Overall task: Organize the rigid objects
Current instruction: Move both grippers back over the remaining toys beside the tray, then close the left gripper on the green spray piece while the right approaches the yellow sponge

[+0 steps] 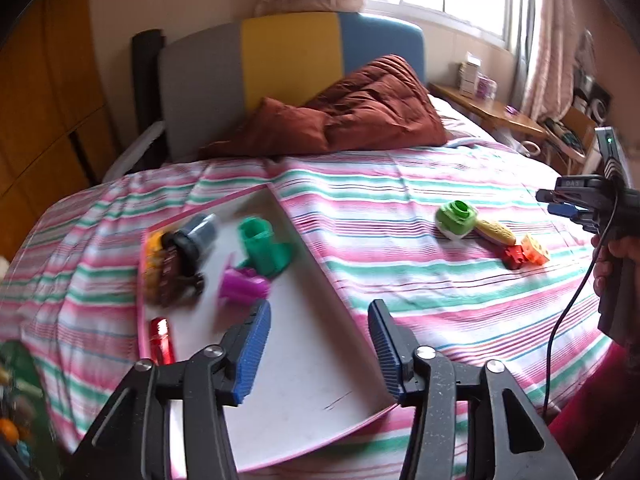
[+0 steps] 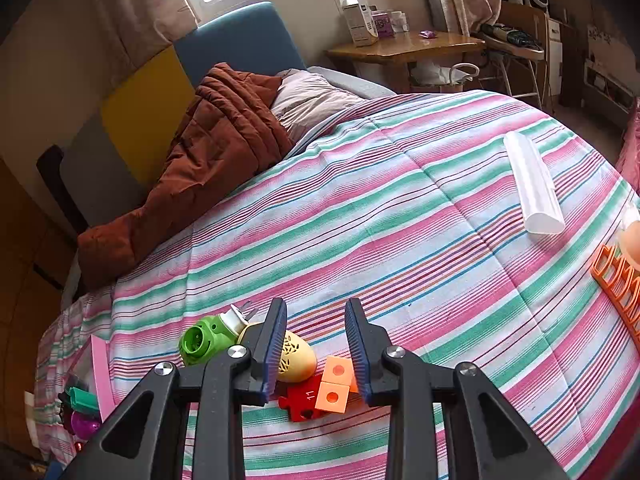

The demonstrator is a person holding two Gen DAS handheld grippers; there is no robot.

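A white tray with a pink rim (image 1: pixel 316 364) lies on the striped bed. It holds a green piece (image 1: pixel 264 246), a magenta piece (image 1: pixel 242 286), a grey cup (image 1: pixel 200 236), a brown and yellow toy (image 1: pixel 164 268) and a red bottle (image 1: pixel 162 340). My left gripper (image 1: pixel 319 306) hovers open over the tray's right rim, empty. Loose on the bed lie a green toy (image 2: pixel 200 342), a yellow egg shape (image 2: pixel 298 356), a red puzzle piece (image 2: pixel 300 404) and orange cubes (image 2: pixel 334 392). Just above them my right gripper (image 2: pixel 316 304) has its jaws narrowly apart and empty.
A brown quilt (image 2: pixel 208 152) is heaped at the headboard. A white tube (image 2: pixel 532 184) and an orange rack (image 2: pixel 616 284) lie on the bed's far right. A wooden side table (image 2: pixel 404 48) stands beyond the bed. A hand and a cable (image 1: pixel 568 312) are at the right edge.
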